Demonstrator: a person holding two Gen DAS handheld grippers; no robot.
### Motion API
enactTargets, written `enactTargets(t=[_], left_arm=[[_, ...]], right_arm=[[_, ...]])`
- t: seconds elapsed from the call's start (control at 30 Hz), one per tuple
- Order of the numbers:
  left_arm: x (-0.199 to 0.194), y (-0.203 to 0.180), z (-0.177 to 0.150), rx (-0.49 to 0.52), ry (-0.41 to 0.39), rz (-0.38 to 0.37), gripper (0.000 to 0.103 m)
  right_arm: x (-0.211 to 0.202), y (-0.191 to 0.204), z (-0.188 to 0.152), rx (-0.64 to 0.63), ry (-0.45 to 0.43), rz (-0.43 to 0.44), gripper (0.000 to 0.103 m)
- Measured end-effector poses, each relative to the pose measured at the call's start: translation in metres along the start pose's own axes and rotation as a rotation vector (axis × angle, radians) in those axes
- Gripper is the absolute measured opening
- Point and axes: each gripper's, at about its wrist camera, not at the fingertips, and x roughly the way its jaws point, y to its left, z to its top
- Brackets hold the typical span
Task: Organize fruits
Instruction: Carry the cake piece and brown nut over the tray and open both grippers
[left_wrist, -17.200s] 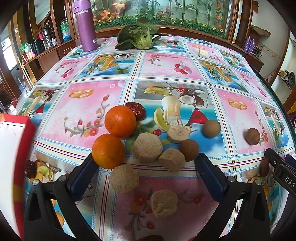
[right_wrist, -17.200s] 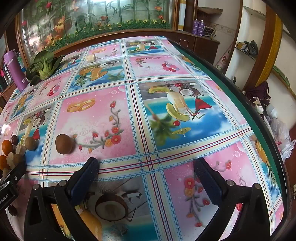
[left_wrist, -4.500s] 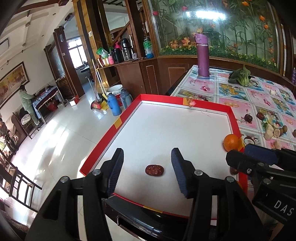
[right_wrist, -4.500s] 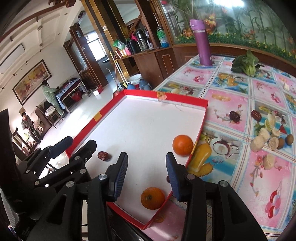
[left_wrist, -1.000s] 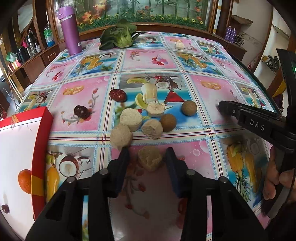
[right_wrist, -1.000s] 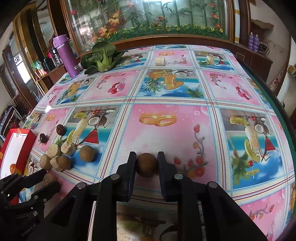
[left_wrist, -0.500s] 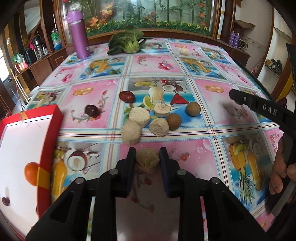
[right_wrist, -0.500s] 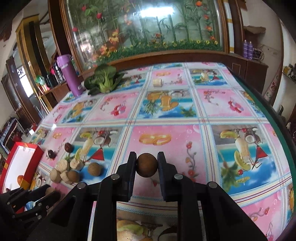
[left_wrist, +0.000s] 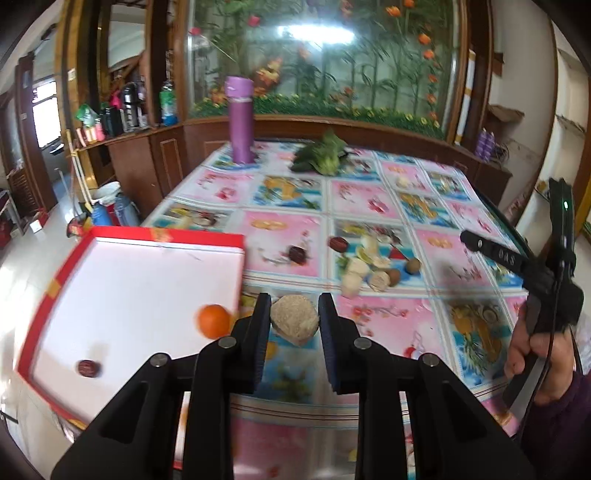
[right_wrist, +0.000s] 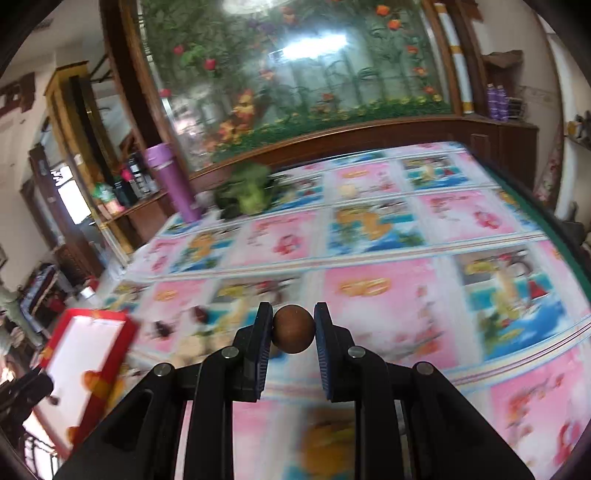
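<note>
Left wrist view
Left claw: closed on a tan rough-skinned fruit, held above the surface just right of the tray.
Fruit's attitude: a squat lump, its long axis running across from finger to finger; one flatter face tilts toward the camera.
Red-rimmed white tray: at the left edge of the surface, holding an orange near its right wall and a dark red date near its front left corner.
Loose fruit: pale lumps and two brown balls clustered mid-surface, two dark dates behind them.
Right claw: only its black body shows at the right, gripped by a hand.
Background: purple flask, leafy greens.

Right wrist view
Right claw: closed on a round brown fruit, raised clear of the surface; being a ball, it shows no long axis.
Tray: lower left, blurred.
</note>
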Motion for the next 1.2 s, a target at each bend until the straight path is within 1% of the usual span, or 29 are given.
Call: enactTargets(t=[0.07,0.17,0.27,0.4,0.47,0.57,0.67,0.83,0.9,0.97,1.1,1.13,1.2], left_arm=[[-0.008,0.019,0.002,-0.025,-0.016,0.026,0.028],[-0.015,0.052,0.003,-0.052,-0.034,0.086,0.028],[-0.016,0.086,0.001,-0.081,-0.027,0.133,0.028],[-0.011,0.132,-0.001,-0.107,0.006,0.188,0.028],[-0.007,0.153,0.001,-0.111,0.023,0.208,0.028],[0.005,0.181,0.005,-0.122,0.062,0.241,0.028],[0.019,0.194,0.006,-0.120,0.101,0.246,0.028],[0.050,0.189,-0.003,-0.092,0.167,0.235,0.028],[0.060,0.187,-0.008,-0.076,0.193,0.254,0.028],[0.067,0.188,-0.012,-0.075,0.217,0.256,0.028],[0.071,0.186,-0.015,-0.059,0.226,0.287,0.028],[0.072,0.185,-0.015,-0.059,0.231,0.286,0.028],[0.075,0.184,-0.016,-0.051,0.248,0.287,0.028]], right_arm=[[0.004,0.036,-0.007,-0.039,0.031,0.066,0.021],[0.007,0.091,-0.013,-0.107,0.068,0.160,0.021],[0.010,0.145,-0.016,-0.182,0.108,0.250,0.021],[0.021,0.197,-0.015,-0.236,0.168,0.328,0.021],[0.028,0.216,-0.014,-0.260,0.188,0.342,0.021],[0.043,0.236,-0.015,-0.291,0.222,0.333,0.021],[0.062,0.248,-0.023,-0.295,0.282,0.312,0.021],[0.089,0.266,-0.039,-0.329,0.361,0.288,0.021],[0.095,0.271,-0.046,-0.335,0.391,0.271,0.021],[0.104,0.274,-0.056,-0.350,0.420,0.250,0.021],[0.116,0.278,-0.068,-0.365,0.471,0.195,0.021],[0.119,0.279,-0.070,-0.364,0.482,0.184,0.021],[0.119,0.280,-0.073,-0.380,0.469,0.167,0.021]])
